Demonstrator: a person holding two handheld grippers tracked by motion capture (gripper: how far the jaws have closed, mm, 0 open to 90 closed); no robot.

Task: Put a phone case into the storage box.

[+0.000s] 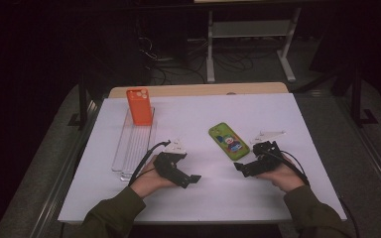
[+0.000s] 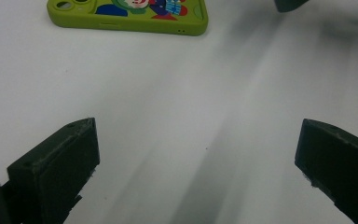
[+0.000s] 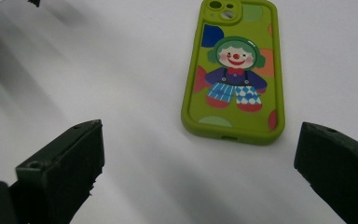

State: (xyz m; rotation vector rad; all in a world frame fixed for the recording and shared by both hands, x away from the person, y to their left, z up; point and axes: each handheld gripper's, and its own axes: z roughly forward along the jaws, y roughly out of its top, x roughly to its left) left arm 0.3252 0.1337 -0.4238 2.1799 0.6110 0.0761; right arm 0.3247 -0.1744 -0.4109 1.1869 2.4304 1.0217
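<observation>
High view first: white bench [image 1: 198,198] lit against a dark room. Left claw [image 1: 194,178] low over the white top, near the front, pointing toward the middle. Right claw [image 1: 238,167] opposite, aimed back at it, tips just beside the near end of the green phone case [image 1: 228,141]. Case flat on the bench, picture side up, between the two claws but closer to the right one. Further back on the left, an orange phone case [image 1: 139,106] standing upright at the far end of a clear acrylic rack [image 1: 134,146]. Well apart from the green one.

Left gripper view: left claw [image 2: 198,158] spread wide, jaws far apart, nothing between them but bare white surface. Green phone case [image 2: 130,14] up at the top edge, side-on, well ahead of the jaws.

Right gripper view: right claw [image 3: 200,163] gaping just as wide, empty. Green phone case [image 3: 235,70] lying dead ahead, clown print facing up, camera cut-out at the far end, near edge just beyond the jaw tips, not touching.
</observation>
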